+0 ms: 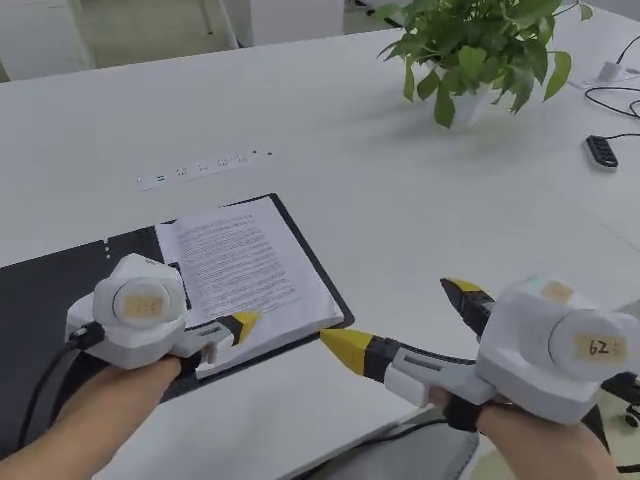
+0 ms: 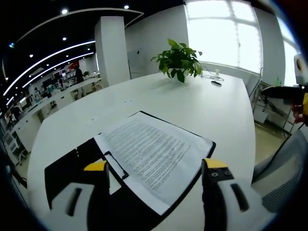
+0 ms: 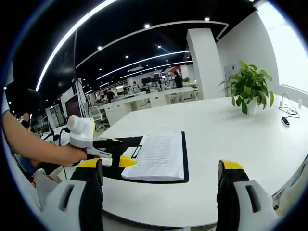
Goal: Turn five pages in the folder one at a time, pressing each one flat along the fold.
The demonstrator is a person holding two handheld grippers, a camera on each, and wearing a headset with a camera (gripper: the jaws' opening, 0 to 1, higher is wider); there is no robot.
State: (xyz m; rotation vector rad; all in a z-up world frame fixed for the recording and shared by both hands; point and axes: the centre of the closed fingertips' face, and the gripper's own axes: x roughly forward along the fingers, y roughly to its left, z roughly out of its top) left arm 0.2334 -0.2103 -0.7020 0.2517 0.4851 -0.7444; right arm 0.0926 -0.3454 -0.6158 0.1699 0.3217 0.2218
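On left, my left tongs wide open, tips over near edge of top page in open black folder on white table. My right tongs open too, just right of folder. Plant far right.

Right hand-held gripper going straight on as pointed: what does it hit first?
Probably the right hand-held gripper meets the outer edge of the white printed paper stack in the open black folder, though its height is unclear.
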